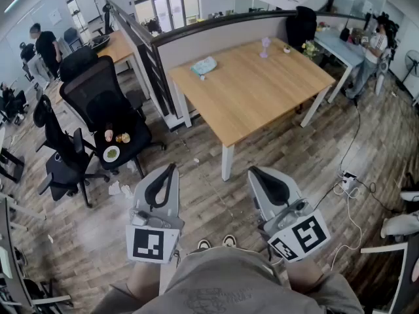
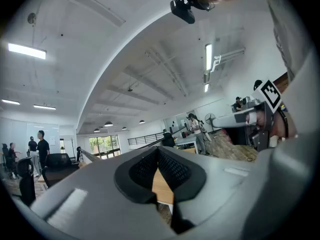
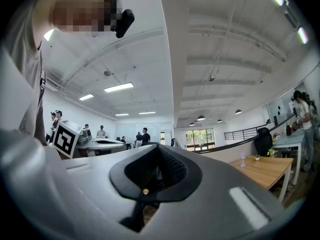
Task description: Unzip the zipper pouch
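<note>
Head view: the left hand-held gripper point(image 1: 171, 169) and the right hand-held gripper point(image 1: 255, 171) are held level above the grey wood-plank floor point(image 1: 213, 205) — each has its jaws pressed together with nothing between them. The pale blue flat zipper pouch point(image 1: 204, 66) lies near the far left corner of the light wooden counter point(image 1: 262, 100) — well apart from both.

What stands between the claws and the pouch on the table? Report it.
Nothing visible does. The left claw and right claw are shut, empty, held over the floor short of the table. The light blue pouch lies near the table's far left corner, with only bare tabletop between it and the near edge.
</note>
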{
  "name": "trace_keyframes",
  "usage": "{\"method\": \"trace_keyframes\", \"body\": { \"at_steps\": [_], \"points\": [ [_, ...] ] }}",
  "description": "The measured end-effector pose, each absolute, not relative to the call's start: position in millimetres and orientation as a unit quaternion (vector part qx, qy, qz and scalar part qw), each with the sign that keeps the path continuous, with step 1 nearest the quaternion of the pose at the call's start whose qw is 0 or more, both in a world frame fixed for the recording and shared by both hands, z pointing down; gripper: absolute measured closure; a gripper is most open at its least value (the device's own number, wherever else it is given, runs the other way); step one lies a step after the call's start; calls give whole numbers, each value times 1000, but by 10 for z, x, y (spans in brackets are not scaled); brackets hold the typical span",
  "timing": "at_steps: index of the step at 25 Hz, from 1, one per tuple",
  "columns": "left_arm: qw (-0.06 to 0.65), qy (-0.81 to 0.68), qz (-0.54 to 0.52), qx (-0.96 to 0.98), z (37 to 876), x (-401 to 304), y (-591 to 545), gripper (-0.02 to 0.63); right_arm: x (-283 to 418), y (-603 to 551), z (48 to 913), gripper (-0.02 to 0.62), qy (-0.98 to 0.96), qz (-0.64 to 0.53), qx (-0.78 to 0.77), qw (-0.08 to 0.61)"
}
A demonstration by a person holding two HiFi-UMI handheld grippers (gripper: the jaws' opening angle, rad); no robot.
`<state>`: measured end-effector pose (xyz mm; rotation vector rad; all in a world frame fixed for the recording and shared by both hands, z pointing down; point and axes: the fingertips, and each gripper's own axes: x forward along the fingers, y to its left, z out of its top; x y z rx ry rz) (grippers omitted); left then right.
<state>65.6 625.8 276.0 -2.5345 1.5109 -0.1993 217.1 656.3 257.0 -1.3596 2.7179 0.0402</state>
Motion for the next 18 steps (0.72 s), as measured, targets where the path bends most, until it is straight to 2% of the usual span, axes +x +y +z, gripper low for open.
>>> {"method": "trace_keyframes", "body": {
  "at_steps": [6, 12, 18],
  "points": [
    [85, 511, -67, -853, 2767, 678, 6227, 604, 2223, 6550, 2498, 583, 892, 10, -447, 71],
    [87, 511, -70, -852, 2807, 796, 6182, 604, 2333, 6469, 2598, 581, 890, 12, -452, 55],
    [86, 517, -71, -849, 2838, 898, 6149, 604, 2466, 6426, 2637, 581, 894, 9, -443, 69]
  ]
}}
